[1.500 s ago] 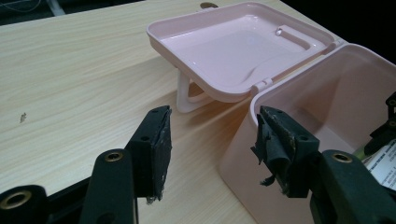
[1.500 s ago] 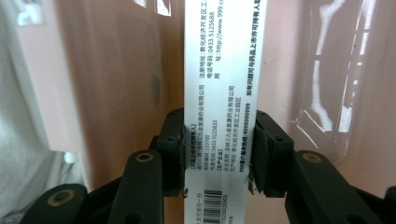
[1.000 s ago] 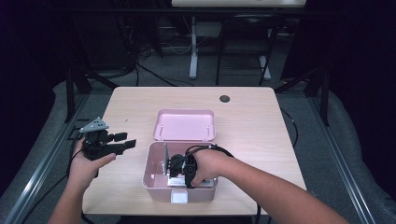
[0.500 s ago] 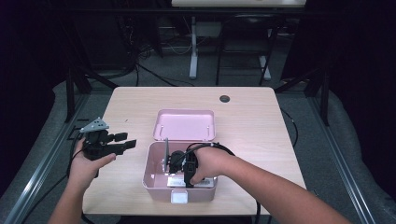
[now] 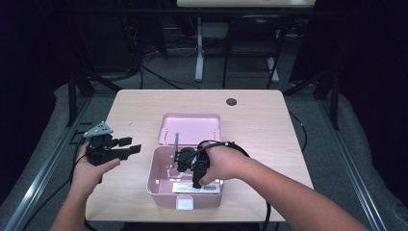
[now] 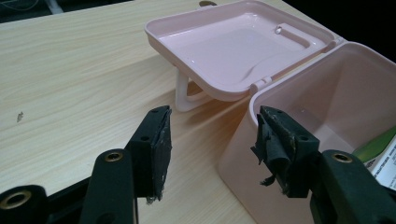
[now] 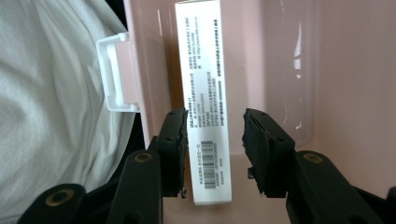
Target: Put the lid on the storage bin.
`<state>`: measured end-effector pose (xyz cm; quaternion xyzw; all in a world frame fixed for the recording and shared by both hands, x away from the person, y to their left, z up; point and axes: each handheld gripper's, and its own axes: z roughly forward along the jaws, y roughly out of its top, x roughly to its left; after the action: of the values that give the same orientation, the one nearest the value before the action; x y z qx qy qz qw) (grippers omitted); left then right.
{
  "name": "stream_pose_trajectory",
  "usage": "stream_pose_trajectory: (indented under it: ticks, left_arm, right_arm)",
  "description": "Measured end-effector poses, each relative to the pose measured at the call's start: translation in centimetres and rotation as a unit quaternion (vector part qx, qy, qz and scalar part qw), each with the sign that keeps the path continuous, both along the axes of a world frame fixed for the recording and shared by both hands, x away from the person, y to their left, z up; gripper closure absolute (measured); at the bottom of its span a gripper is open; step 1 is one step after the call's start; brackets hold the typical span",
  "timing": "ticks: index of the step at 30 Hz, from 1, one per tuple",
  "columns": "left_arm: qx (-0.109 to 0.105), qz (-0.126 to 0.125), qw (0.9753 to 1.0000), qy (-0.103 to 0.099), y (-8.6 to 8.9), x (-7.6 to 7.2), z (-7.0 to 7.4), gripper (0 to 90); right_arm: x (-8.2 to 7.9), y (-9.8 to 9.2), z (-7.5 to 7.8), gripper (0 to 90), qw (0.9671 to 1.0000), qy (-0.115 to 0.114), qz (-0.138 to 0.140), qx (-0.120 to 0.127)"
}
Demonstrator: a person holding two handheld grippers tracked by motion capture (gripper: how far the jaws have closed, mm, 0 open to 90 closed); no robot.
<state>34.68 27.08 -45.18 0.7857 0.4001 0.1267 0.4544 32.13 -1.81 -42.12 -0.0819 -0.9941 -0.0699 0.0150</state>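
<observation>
Right claw (image 7: 212, 151) stands open astride the white carton (image 7: 203, 93) inside the pink box (image 5: 159, 180); carton's long axis runs straight ahead between the jaws. Left claw (image 6: 210, 144) open, idle beside the box.

A pink storage box (image 5: 161, 185) stands near the tabletop's (image 5: 260, 120) front edge, its lid (image 5: 190, 127) open and lying back toward the middle. The right gripper (image 5: 179, 166) reaches down inside the box above a white labelled carton (image 5: 195, 186). The left gripper (image 5: 130, 147), jaws apart, hovers by the left edge, just beside the box.
</observation>
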Motion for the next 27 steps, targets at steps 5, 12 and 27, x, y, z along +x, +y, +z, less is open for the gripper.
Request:
stream_pose_trajectory:
  ticks: [5,12,27]
  left_arm:
    - [0.000,0.001,1.0000,0.001,0.0,0.0,0.0,45.0]
    - [0.004,-0.002,1.0000,0.004,-0.1,0.0,0.0,45.0]
    - [0.003,-0.001,1.0000,0.002,-0.1,0.0,0.0,45.0]
  right_arm:
    - [0.4,-0.9,0.6,58.2,0.9997,-0.007,-0.023,0.009]
    - [0.5,-2.1,1.8,55.5,0.9985,-0.020,-0.038,0.035]
    - [0.8,-3.9,3.1,54.6,0.9928,-0.050,-0.077,0.076]
